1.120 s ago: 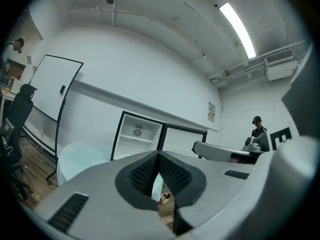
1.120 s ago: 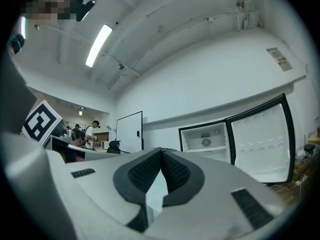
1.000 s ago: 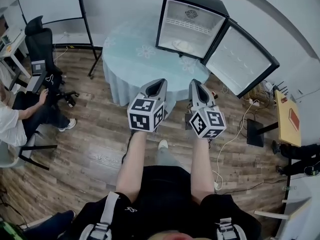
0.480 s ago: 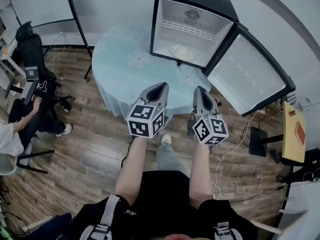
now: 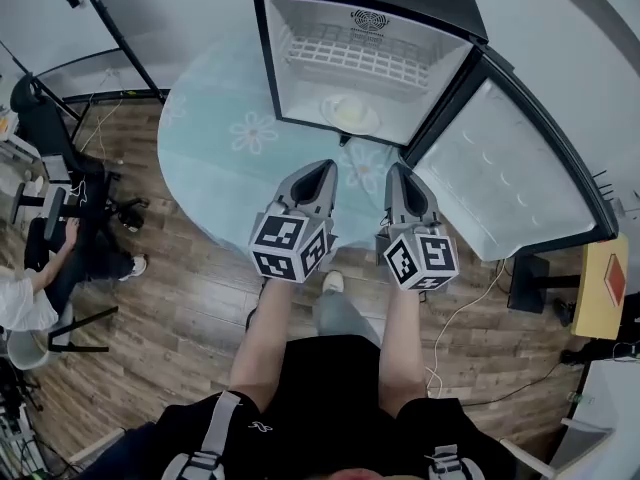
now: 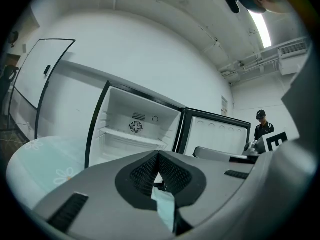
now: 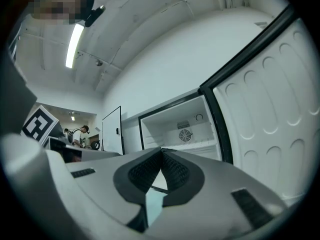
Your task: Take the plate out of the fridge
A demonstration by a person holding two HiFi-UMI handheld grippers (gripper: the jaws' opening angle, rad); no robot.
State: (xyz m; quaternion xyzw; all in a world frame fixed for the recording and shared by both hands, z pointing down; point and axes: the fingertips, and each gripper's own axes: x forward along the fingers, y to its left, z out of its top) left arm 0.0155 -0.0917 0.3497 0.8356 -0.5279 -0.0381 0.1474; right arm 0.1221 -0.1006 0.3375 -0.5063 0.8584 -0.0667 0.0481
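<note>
Plate [image 5: 351, 114]: on fridge [image 5: 300, 58] floor, beyond left gripper [image 5: 314, 180] and right gripper [image 5: 398, 183]; both pressed together, empty.

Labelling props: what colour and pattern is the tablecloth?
Pale blue-green tablecloth, white floral print; clearest in head view.

Head view looked steeply down from above onto open fridge [image 5: 300, 78] on table [image 5: 215, 158], mid distance. Left gripper view, right gripper view sat low, faced forward-up along own jaws, closer. All three shared fridge interior, door [image 5: 500, 188].
</note>
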